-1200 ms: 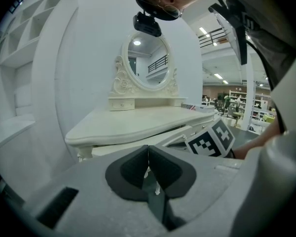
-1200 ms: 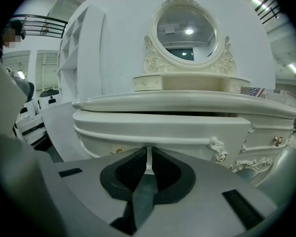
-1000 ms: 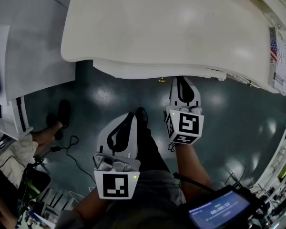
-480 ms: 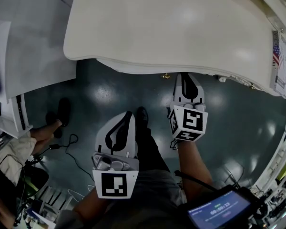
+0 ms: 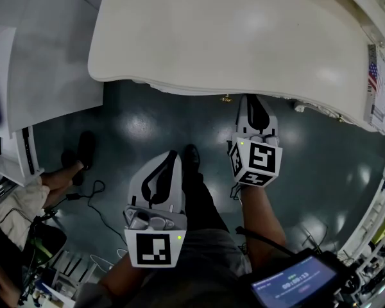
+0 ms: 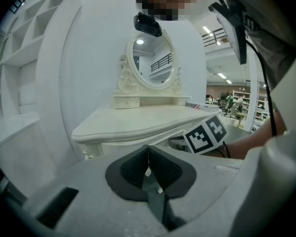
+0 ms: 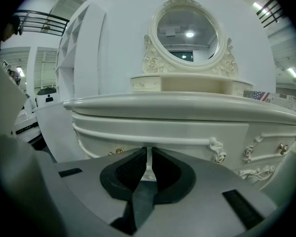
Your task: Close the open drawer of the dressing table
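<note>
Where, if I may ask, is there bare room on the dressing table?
The tabletop is bare from its left edge to the flag-printed paper at its right end. Crowded: below the front edge, around the right tool.

- The cream counter (image 5: 244, 37) in front of me has a smooth top and a curved front edge.
- Along its back edge stands a low drawer ledge (image 7: 187, 83), which carries an oval mirror (image 7: 187, 28) in a carved frame.
- A printed card (image 5: 376, 88) with a flag on it lies at the right edge.
- Below me is the dark, glossy floor (image 5: 321, 165). A black cable (image 5: 77, 198) lies on it, off the counter's left corner.
</note>
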Demonstrator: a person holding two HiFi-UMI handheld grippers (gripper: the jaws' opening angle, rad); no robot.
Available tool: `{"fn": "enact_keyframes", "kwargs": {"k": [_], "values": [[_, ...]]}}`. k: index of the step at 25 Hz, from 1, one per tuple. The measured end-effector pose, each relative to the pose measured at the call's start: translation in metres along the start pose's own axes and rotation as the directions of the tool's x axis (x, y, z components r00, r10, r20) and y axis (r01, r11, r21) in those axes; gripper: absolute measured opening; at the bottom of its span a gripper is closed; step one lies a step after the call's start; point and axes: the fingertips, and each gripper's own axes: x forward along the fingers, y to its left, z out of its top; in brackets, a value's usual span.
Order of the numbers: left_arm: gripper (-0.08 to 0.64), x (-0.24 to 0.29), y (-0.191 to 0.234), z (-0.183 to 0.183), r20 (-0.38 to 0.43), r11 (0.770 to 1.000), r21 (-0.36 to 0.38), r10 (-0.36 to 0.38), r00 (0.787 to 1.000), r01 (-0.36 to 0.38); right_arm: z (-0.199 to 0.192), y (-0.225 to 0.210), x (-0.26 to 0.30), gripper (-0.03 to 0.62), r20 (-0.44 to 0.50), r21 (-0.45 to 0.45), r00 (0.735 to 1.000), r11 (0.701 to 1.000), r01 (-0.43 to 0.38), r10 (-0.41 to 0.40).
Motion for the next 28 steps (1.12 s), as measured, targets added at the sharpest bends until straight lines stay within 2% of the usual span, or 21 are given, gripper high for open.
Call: {"fn": "enact_keyframes", "kwargs": {"k": [28], "values": [[0.015,-0.001,0.0,-0.005,-0.011,1.0,0.01,-0.005,1.0,0.005,0.007,-0.01,0.012,0.017,0.03,-0.009,0.999,1.0,0.019,-0.019]]}}
